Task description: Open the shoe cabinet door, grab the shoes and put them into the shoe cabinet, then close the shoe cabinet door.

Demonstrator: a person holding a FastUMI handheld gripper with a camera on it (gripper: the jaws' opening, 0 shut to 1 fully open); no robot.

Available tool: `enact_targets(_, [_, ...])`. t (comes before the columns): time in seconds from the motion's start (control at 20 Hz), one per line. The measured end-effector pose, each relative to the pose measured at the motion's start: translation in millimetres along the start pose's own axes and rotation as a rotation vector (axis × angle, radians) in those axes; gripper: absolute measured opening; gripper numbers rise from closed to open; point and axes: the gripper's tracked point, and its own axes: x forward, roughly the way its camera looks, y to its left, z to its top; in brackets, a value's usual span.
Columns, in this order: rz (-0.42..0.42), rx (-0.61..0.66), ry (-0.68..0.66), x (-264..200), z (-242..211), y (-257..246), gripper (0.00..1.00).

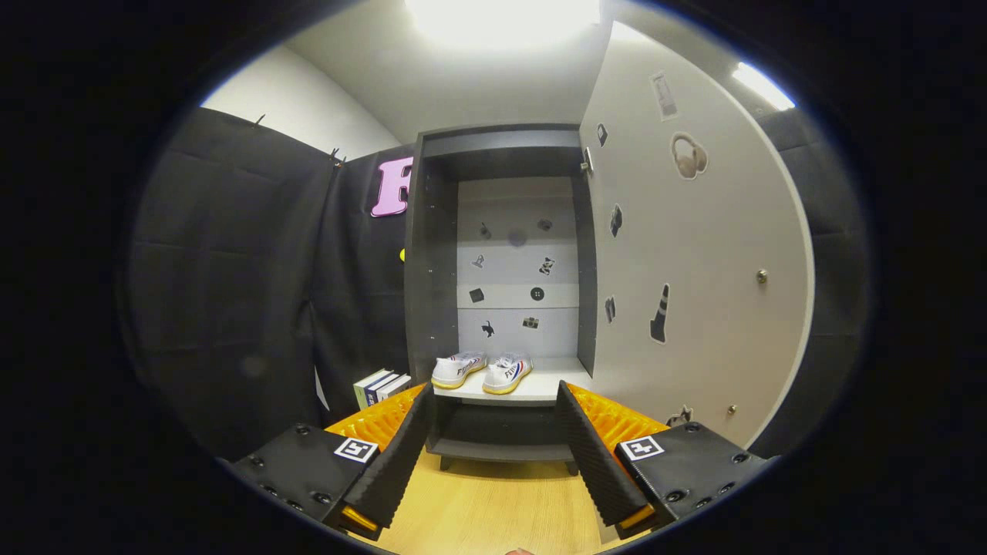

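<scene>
The claw [493,455] is spread wide and holds nothing, its fingers [397,455] apart in the air. Beyond them, the shoes [482,371] sit side by side on a shelf [540,389] in the cabinet [432,270], whose door [694,270] is open.

shoes [482,371] on shelf in cabinet [432,254], door [694,254] swung right, books [380,386] left, tool [493,401] fingers spread in front

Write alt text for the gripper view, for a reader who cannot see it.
A pair of white shoes sits on a shelf inside the shoe cabinet, whose door stands wide open to the right. The hand-held gripper is open with nothing between its fingers, back from the cabinet above a wooden floor.
</scene>
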Motion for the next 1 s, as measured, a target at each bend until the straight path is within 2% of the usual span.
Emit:
enact_targets(0.3, [0.025, -0.006, -0.02, -33, 15, -8, 0.98])
enact_targets(0.6, [0.033, -0.024, -0.082, -76, 44, -44, 0.98])
enact_targets(1.0, [-0.161, -0.039, -0.151, -109, 77, -171, 0.97])
